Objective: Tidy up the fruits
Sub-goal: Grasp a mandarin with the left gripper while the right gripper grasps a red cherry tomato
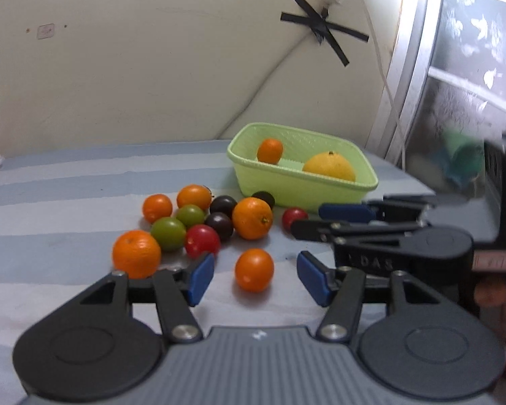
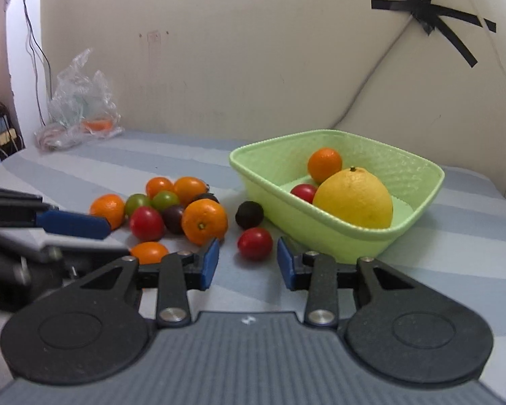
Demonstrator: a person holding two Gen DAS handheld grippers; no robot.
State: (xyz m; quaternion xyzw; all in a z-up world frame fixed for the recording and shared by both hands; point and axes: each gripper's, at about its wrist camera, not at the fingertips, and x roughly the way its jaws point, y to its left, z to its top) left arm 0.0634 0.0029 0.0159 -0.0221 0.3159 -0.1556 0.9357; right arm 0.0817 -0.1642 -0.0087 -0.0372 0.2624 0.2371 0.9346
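Cream wall [image 2: 219, 50], black tape cross [image 1: 324, 25], perhaps frosted window [image 1: 472, 50], striped tabletop [image 2: 151, 155]

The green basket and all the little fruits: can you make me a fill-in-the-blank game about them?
1. The biggest fruit in the green basket is the colour ____.
2. Between the open jaws of the right gripper lies a small ____ tomato.
3. The fruit lying between the open jaws of the left gripper is the colour ____.
4. The clear plastic bag lies at the back, against the ____.

Missing words: yellow; red; orange; wall
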